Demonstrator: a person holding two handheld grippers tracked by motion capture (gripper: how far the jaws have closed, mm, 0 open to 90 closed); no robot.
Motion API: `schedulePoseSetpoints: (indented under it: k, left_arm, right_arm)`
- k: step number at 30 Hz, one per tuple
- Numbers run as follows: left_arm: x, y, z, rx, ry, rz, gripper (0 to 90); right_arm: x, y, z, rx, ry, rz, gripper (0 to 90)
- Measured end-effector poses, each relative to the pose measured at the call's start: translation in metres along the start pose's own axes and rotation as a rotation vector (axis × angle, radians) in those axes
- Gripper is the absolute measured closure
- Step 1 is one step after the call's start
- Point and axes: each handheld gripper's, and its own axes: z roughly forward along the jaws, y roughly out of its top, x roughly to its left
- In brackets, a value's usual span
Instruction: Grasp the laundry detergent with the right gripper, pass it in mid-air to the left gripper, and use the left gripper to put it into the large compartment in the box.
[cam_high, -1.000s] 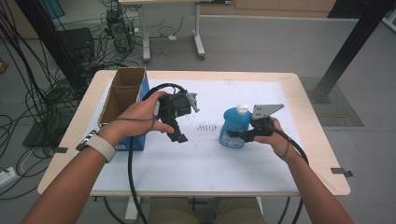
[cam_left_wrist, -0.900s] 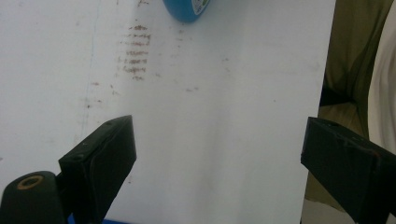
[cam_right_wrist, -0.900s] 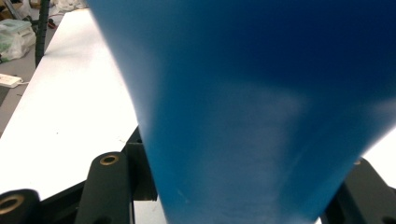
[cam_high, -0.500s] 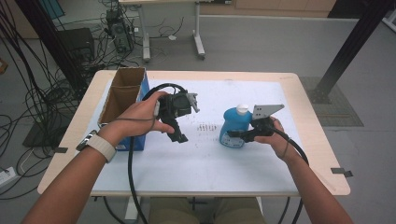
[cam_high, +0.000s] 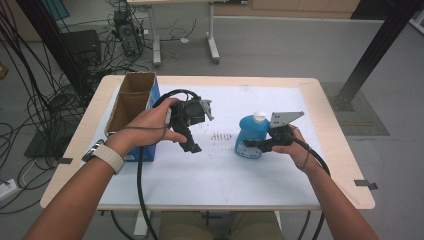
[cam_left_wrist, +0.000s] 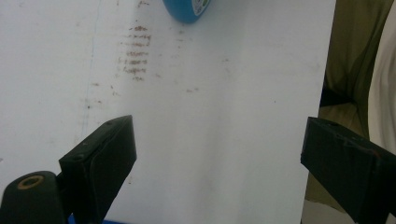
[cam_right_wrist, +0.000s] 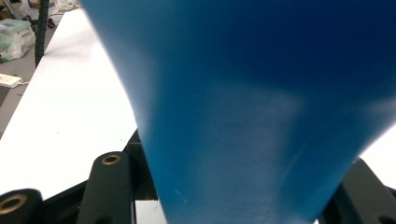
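The blue bottle w/ a white cap stands upright on the white worktop, right of centre, just beside some brown marks on the sheet. The right gripper comes to it from the right side, low near the base, and its fingers are clenched on the bottle body. In the right gripper view the blue bottle is very close and blurred, sitting between the two black fingers, w/ the white worktop behind at the left.

The left gripper is held above the worktop, left of centre, well apart from the bottle, and it points down and a bit toward the person. Its fingers are released, nothing between them. In the left gripper view the fingers stand wide apart over the bare sheet, and the bottom of the bottle shows at the top edge, near the brown marks.

An open cardboard box w/ a blue side stands at the left part of the worktop, behind the left hand. The right hand is beside the bottle, not touching it.
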Motion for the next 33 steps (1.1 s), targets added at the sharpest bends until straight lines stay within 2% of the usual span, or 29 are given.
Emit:
schedulePoseSetpoints:
  k: [33]
  left_arm:
    - [0.0005,0.0006,0.0008,0.005,-0.001,-0.005,10.8]
  right_arm:
    - [-0.0001,0.0007,0.0000,0.009,0.002,0.001,43.3]
